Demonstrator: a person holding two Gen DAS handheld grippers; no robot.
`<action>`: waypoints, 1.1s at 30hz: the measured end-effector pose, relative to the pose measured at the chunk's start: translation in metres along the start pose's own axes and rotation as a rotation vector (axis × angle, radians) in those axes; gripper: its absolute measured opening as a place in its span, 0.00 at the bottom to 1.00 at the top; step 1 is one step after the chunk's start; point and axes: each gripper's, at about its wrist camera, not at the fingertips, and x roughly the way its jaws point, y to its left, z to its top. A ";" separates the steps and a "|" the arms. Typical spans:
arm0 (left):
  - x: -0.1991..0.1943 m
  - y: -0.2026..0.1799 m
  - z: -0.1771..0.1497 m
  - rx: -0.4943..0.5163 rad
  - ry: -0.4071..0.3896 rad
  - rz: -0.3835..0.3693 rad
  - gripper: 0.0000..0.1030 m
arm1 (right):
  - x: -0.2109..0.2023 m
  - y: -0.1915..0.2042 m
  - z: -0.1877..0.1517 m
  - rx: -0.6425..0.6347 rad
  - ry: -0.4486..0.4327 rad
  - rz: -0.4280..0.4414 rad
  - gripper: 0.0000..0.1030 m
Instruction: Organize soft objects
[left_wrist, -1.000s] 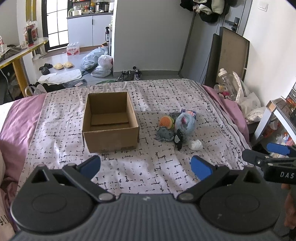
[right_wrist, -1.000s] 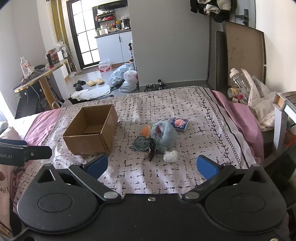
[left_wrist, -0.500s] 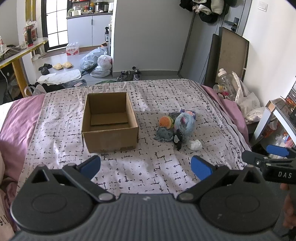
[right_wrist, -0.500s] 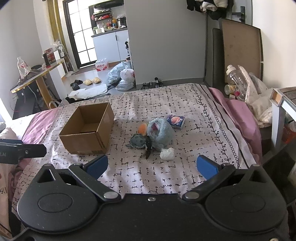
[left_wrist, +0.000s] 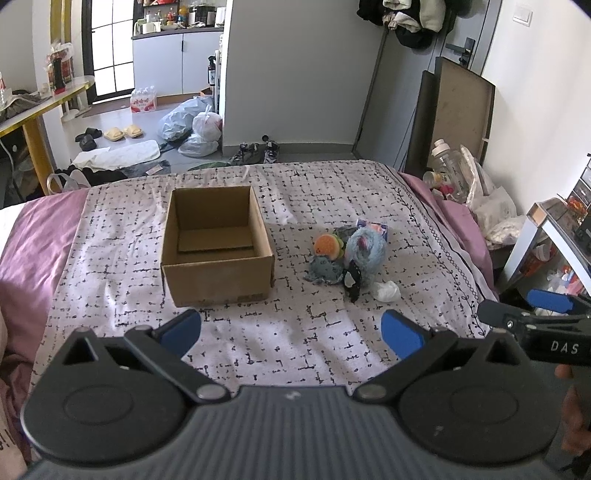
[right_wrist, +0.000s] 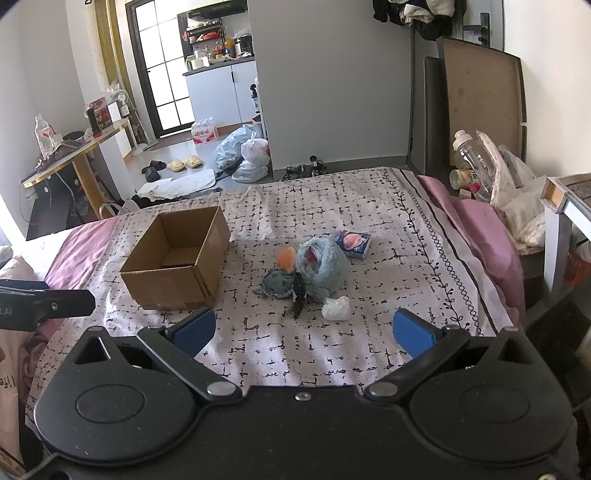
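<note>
soft toys (left_wrist: 345, 258) sit in a small heap on the bed (left_wrist: 258, 339), to the right of an open cardboard box (left_wrist: 216, 251) with nothing in it that can be seen. the heap and the box are apart, with a strip of blanket between them. in the heap there is a big fluffy blue toy (right_wrist: 321, 267), a small orange round toy (right_wrist: 287, 258) touching its left side, a flat grey-blue toy (right_wrist: 275, 284) just in front of that, and a little black toy (right_wrist: 298, 297) at the near edge. a crumpled white tissue (right_wrist: 336, 308) lies just beside the heap, on the near right. a small packet (right_wrist: 352, 242) with a picture on it lies on the far right side of the blue toy. the left gripper (left_wrist: 291, 330) is low over the near part of the bed, its jaws spread wide with nothing between them. the right gripper (right_wrist: 303, 330) is the same, jaws wide apart and holding nothing. both are well apart from the toys. far behind the bed are bags and shoes on the floor.
</note>
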 end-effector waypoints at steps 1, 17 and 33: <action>-0.001 0.000 0.000 -0.001 -0.002 -0.001 1.00 | 0.000 0.000 0.000 0.001 0.002 0.000 1.00; 0.000 0.001 0.000 -0.005 -0.001 -0.001 1.00 | 0.001 0.002 0.000 0.008 -0.005 0.001 1.00; 0.010 0.006 0.006 -0.033 0.016 0.025 1.00 | 0.017 -0.014 -0.001 0.027 0.011 0.046 1.00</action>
